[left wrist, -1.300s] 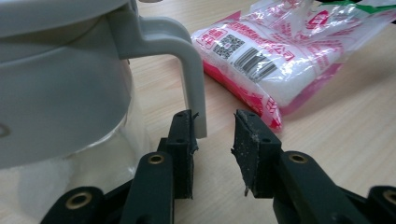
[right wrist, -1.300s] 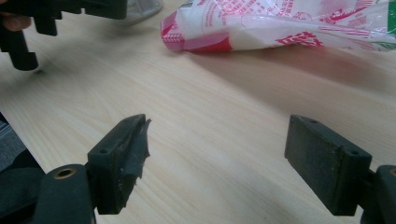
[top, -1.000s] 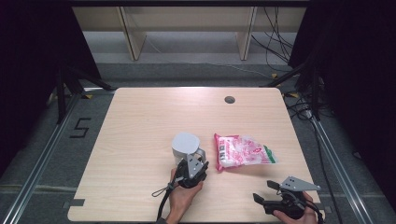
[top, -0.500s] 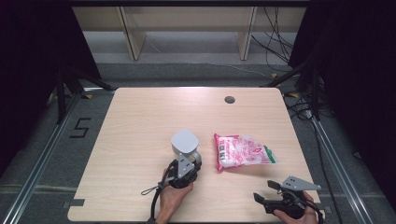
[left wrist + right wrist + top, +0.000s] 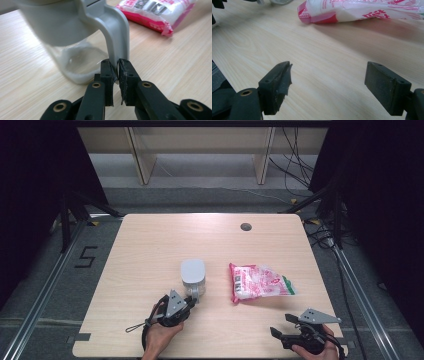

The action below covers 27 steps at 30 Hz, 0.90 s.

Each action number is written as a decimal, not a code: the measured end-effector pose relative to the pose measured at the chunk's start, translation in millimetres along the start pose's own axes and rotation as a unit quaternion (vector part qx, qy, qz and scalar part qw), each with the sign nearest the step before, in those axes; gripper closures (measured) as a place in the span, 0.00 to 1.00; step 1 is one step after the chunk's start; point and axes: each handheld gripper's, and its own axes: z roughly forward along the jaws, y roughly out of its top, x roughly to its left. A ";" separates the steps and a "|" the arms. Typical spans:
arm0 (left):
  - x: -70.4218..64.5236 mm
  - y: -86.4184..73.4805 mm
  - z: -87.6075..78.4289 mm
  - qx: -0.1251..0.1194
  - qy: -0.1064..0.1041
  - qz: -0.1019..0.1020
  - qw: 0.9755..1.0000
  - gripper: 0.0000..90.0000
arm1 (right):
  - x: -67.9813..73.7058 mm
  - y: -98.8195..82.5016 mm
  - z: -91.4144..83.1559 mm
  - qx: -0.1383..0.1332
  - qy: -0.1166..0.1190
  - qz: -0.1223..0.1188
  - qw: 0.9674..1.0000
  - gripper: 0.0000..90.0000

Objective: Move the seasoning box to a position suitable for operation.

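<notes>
The left tool is clenched on the grey handle of a clear jug with a grey lid, its jaws having just been closing onto that handle; the jug stands near the middle of the counter, tilted slightly; a pink and white bag lies just to its right, apart from it; the right tool rests released at the near right edge, nothing between its jaws.

Grey-lidded clear jug; pink-white, perhaps printed, bag
</notes>
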 end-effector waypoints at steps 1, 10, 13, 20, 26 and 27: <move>4.3 -0.9 -2.1 -0.003 0.002 0.002 1.000 0.92 | 1.0 0.3 0.3 0.003 -0.003 0.006 1.000 0.24; 7.7 6.8 -9.4 -0.028 0.008 -0.005 1.000 0.69 | 0.2 0.3 0.0 0.000 0.007 -0.003 1.000 0.24; 5.6 11.5 -3.5 -0.030 0.009 -0.018 0.999 0.56 | 0.0 0.3 0.4 0.002 0.007 -0.003 1.000 0.24; 1.9 19.1 12.3 -0.031 0.040 -0.028 0.998 0.61 | 0.1 0.2 0.6 0.003 0.009 -0.005 1.000 0.24; 5.3 16.2 11.1 -0.027 0.049 -0.040 0.998 0.74 | 0.0 0.2 0.4 0.003 0.008 -0.003 1.000 0.24; 8.0 15.7 10.2 -0.029 0.051 -0.032 0.998 0.74 | 0.0 0.2 0.3 0.003 0.008 -0.004 1.000 0.24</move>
